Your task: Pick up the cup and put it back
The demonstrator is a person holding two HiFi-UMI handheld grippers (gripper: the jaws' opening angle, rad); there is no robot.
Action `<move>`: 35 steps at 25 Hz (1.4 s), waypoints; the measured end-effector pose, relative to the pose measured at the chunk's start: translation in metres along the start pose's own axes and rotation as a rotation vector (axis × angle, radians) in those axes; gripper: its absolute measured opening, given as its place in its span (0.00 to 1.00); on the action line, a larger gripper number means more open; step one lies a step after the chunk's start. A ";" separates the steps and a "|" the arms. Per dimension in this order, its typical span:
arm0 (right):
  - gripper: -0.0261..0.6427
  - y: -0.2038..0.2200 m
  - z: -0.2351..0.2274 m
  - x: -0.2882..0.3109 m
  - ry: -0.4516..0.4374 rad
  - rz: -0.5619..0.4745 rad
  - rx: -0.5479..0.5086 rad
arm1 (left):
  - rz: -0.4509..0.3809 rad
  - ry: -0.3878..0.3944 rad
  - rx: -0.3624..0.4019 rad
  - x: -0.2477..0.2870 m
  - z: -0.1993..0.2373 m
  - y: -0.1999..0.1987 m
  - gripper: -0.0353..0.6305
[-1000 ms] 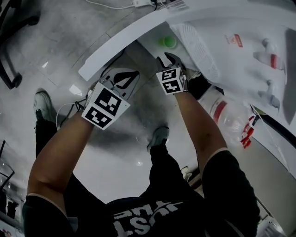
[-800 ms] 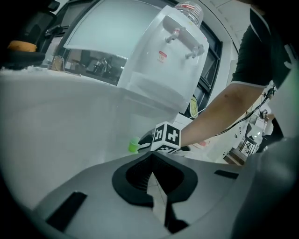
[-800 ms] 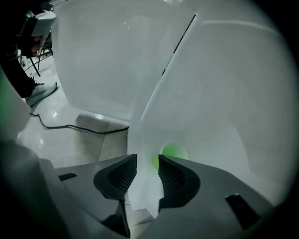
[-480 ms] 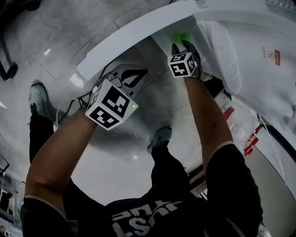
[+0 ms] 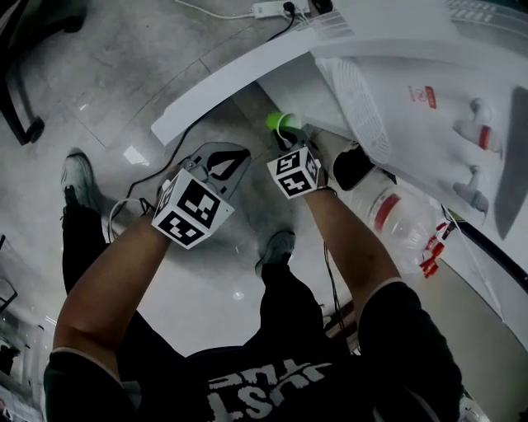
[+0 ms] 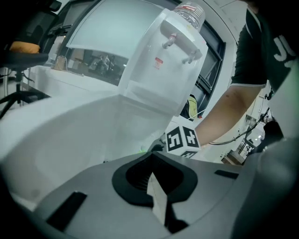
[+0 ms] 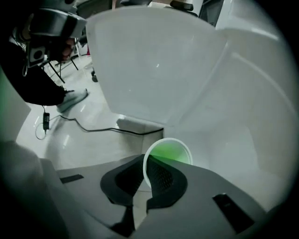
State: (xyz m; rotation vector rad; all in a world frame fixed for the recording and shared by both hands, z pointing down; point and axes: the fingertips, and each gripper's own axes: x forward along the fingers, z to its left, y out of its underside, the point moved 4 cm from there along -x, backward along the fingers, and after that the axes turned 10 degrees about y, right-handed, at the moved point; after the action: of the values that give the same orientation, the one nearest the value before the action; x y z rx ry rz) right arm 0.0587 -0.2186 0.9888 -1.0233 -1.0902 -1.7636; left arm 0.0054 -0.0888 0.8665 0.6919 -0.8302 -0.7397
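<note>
The green cup [image 5: 279, 124] with a white rim hangs in front of the white water dispenser [image 5: 396, 82], off the floor. My right gripper [image 5: 289, 138] is shut on its rim, one jaw inside the cup and one outside. In the right gripper view the cup [image 7: 172, 153] opens toward the camera, with its wall pinched between the jaws of the right gripper [image 7: 145, 162]. My left gripper [image 5: 224, 158] hovers to the left of it, shut and holding nothing; its left gripper view shows the left gripper [image 6: 152, 171] with jaws together and the dispenser [image 6: 163, 60] beyond.
A large water bottle [image 5: 388, 202] lies on the floor at the right by the dispenser. A black cable [image 7: 93, 128] runs over the grey floor, and a power strip [image 5: 272, 8] lies at the top. An office chair base [image 5: 16, 99] stands at the far left.
My right gripper went in to the cup at the dispenser, closed on its rim, and has come back toward me with the cup. The left gripper has stayed about where it was.
</note>
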 end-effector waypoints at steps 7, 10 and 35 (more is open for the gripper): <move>0.09 -0.060 0.002 -0.161 -0.072 -0.073 0.132 | -0.050 -0.012 0.029 -0.067 -0.052 -0.098 0.05; 0.09 -0.081 0.000 -0.244 -0.110 -0.090 0.130 | -0.074 0.009 0.002 -0.098 -0.100 -0.143 0.05; 0.09 -0.202 -0.185 -0.836 0.043 -0.708 0.084 | -0.293 0.200 0.503 -0.264 -0.384 -0.563 0.05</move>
State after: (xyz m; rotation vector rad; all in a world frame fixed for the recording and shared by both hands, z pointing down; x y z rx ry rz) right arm 0.1243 -0.1512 0.1140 -0.5672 -1.6136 -2.2392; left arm 0.0354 -0.0981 0.1365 1.3380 -0.7423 -0.7115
